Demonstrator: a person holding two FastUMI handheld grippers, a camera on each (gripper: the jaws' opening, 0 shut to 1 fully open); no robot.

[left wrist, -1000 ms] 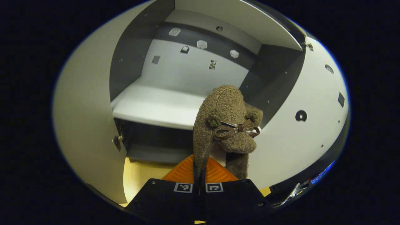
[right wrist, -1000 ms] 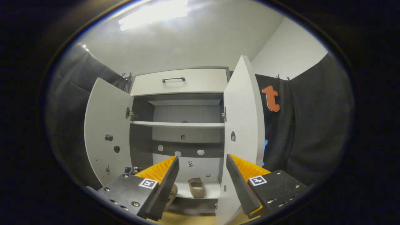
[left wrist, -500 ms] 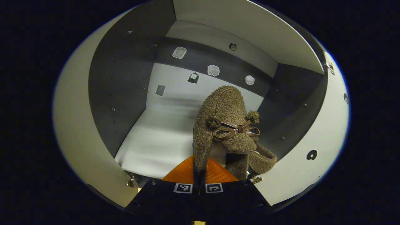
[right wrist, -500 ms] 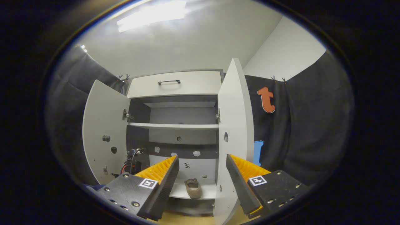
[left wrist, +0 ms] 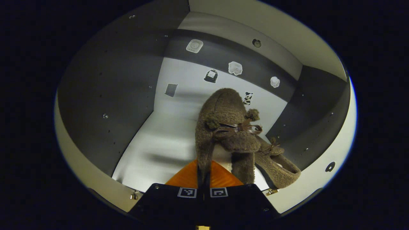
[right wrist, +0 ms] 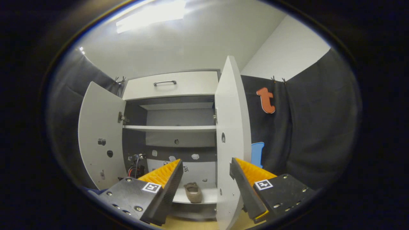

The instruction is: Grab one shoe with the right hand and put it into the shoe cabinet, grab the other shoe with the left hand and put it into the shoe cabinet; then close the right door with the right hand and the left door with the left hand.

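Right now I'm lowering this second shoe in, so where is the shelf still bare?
Free: the white shelf floor left of the held shoe, bounded by the grey left wall and the back panel. Crowded: the right side, where the first shoe lies.

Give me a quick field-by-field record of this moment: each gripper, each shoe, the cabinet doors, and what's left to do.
left gripper: shut on the held shoe, inside the lower compartment
held shoe: fuzzy brown with a bow, above the white shelf
placed shoe: on the lower shelf, right of the held one
right gripper: open, empty, back from the shoe cabinet
left door: open
right door: open
drawer: closed, at the top
remaining: release second shoe, close both doors
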